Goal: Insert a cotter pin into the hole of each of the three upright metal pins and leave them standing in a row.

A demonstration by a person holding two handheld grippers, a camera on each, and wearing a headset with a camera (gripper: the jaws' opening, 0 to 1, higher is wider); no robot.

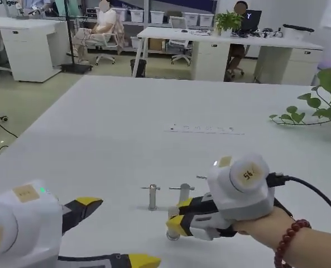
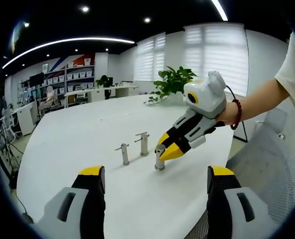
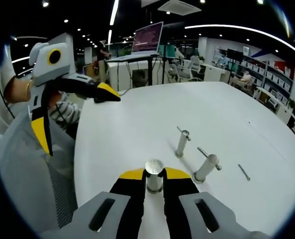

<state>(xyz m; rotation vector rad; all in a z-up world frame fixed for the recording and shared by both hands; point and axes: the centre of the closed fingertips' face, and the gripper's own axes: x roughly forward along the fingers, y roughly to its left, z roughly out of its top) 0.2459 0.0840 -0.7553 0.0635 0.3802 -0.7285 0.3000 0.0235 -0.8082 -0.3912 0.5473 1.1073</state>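
Head view: the right gripper (image 1: pixel 179 215) clamps the nearest metal pin (image 1: pixel 173 235), probably to steady it upright. Left gripper view: the left gripper (image 2: pixel 157 172) hangs near, jaws wide apart and empty. Right gripper view: a loose cotter pin (image 3: pixel 244 172) lies on the table, far right, not yet inserted.

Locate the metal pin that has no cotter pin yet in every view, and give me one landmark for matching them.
Head view: the bare pin stands low centre, between the right gripper jaws.
Left gripper view: centre, rightmost of three pins, at the right gripper's yellow tips.
Right gripper view: bottom centre, between that view's own jaws.
Shared landmark: the farthest cotter-pinned pin.
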